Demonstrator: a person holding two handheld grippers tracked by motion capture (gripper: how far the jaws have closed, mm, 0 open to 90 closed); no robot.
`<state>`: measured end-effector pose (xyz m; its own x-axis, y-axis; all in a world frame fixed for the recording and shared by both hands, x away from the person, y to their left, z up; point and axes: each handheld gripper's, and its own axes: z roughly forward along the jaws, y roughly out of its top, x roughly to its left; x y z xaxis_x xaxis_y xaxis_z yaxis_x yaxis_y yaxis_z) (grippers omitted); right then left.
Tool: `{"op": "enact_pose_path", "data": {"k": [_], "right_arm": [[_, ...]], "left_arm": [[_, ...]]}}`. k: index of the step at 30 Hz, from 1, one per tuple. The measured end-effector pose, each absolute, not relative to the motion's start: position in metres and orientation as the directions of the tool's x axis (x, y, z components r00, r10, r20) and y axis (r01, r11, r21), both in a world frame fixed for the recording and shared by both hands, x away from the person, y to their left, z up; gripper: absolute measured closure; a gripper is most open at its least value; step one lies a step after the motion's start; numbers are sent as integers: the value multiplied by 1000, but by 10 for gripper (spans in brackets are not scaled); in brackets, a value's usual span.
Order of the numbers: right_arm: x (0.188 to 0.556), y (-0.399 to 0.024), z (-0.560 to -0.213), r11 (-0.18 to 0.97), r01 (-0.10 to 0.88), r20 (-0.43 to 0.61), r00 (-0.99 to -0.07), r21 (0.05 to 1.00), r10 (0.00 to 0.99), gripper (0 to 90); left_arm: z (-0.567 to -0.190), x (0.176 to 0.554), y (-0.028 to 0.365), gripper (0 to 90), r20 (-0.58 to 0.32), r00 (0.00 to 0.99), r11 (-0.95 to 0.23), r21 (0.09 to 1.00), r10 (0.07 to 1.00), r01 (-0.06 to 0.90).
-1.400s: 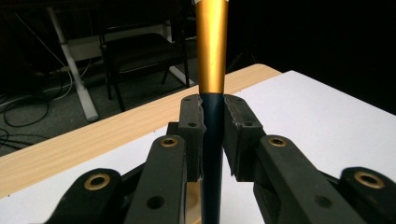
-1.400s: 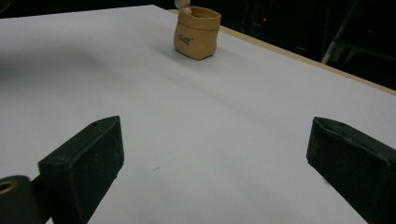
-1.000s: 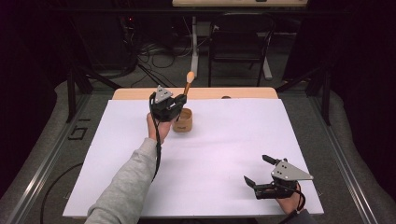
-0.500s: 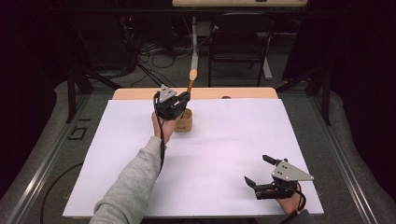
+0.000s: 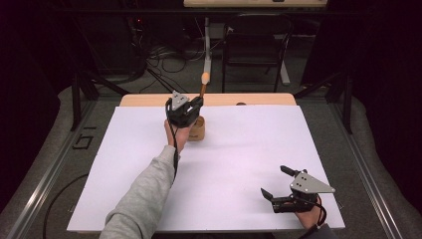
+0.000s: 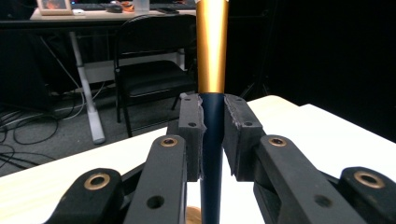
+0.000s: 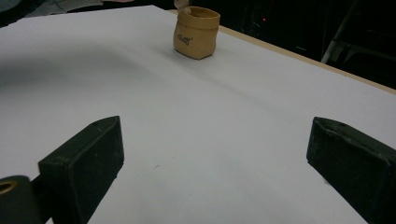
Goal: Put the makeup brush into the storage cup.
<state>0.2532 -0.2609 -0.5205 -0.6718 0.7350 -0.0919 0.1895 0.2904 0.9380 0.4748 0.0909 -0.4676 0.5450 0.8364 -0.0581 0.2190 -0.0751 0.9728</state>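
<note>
A slim tool [image 5: 203, 85] with a gold upper handle [image 6: 212, 56] and a dark blue lower shaft stands upright in my left gripper [image 5: 197, 103], whose pads are shut on the blue shaft [image 6: 212, 135]. It hangs just over a small tan pouch [image 5: 197, 130] standing on the white sheet at the far middle of the table. The tool's lower end is hidden behind the jaws. My right gripper [image 5: 273, 180] rests near the front right corner, open with nothing between its jaws [image 7: 215, 158]. From there the pouch [image 7: 196, 32] shows far ahead.
A white sheet [image 5: 239, 149] covers the wooden table, whose far edge [image 5: 259, 99] shows bare. Beyond it stand a black chair [image 5: 254, 45], a desk leg and loose cables on the floor. A metal rail [image 5: 54, 164] runs along the table's left side.
My left gripper has shifted slightly to the right and lifted the tool a little above the pouch. The right gripper has stayed put.
</note>
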Motion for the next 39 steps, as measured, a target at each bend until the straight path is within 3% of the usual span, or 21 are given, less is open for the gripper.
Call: {"op": "enact_pose_path", "data": {"k": [39], "right_arm": [[253, -261, -521, 299, 199, -92, -672, 933, 735, 37]], "left_arm": [[-493, 490, 88, 785, -58, 498, -79, 965, 865, 249]]}}
